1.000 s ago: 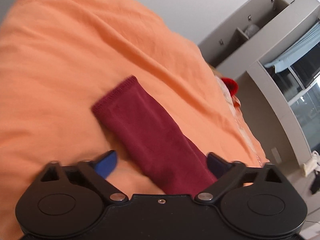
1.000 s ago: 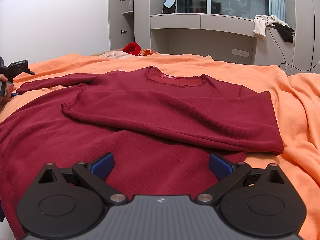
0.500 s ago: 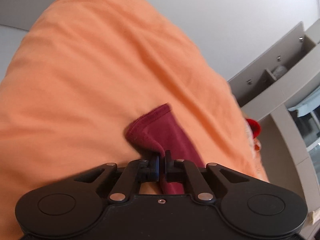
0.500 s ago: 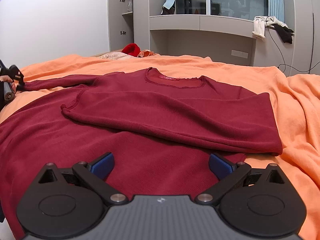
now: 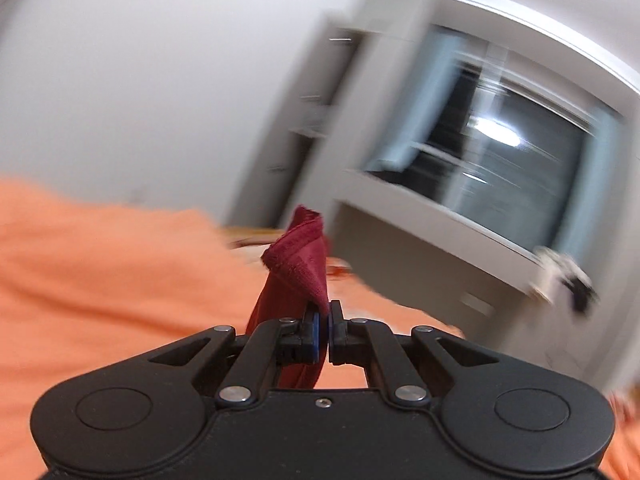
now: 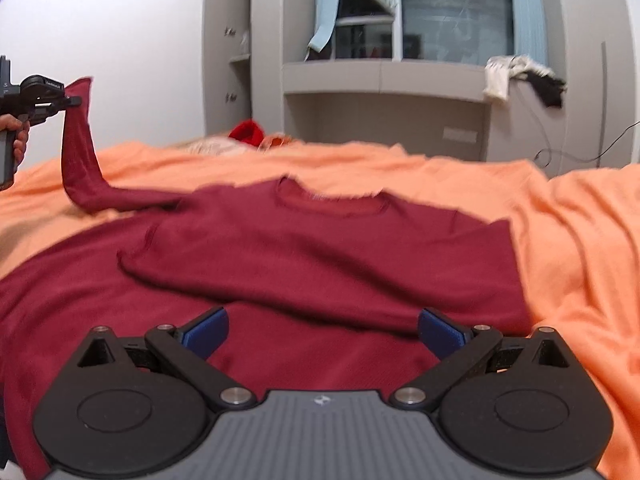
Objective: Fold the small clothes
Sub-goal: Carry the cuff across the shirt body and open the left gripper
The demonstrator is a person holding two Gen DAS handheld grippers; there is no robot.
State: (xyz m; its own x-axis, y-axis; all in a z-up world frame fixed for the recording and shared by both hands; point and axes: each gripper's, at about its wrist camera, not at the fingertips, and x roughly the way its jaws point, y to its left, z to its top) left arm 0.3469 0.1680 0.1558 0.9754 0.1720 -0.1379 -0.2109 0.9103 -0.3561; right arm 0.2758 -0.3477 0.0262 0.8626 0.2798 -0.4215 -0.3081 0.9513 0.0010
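At about nine o'clock of the room as I stand watching, the left gripper (image 6: 74,101) is now raised off the bed with its tongs pinched tight on the cuff (image 5: 298,250) of the left sleeve (image 6: 80,160). A second ago that sleeve lay flat on the orange bedspread (image 6: 560,240) with the tongs wide on either side of it; half a second ago they closed on it down at the bed. Now the sleeve hangs up from the cover in a steep curve, its far end still joined to the shirt. The left wrist view is streaked with motion blur, so the gripper is swinging fast.

At the centre, toward twelve o'clock, the dark red long-sleeved shirt (image 6: 320,240) lies face up, neckline away from me. Its other sleeve (image 6: 280,276) is already folded across the chest.

Nearest me, at six o'clock, the right gripper (image 6: 322,330) hovers over the shirt's lower body, its tongs spread wide and holding nothing, unchanged over the last second.

I judge the lifted sleeve is about to be carried across the chest to match the first, which would complete the sleeve folds.
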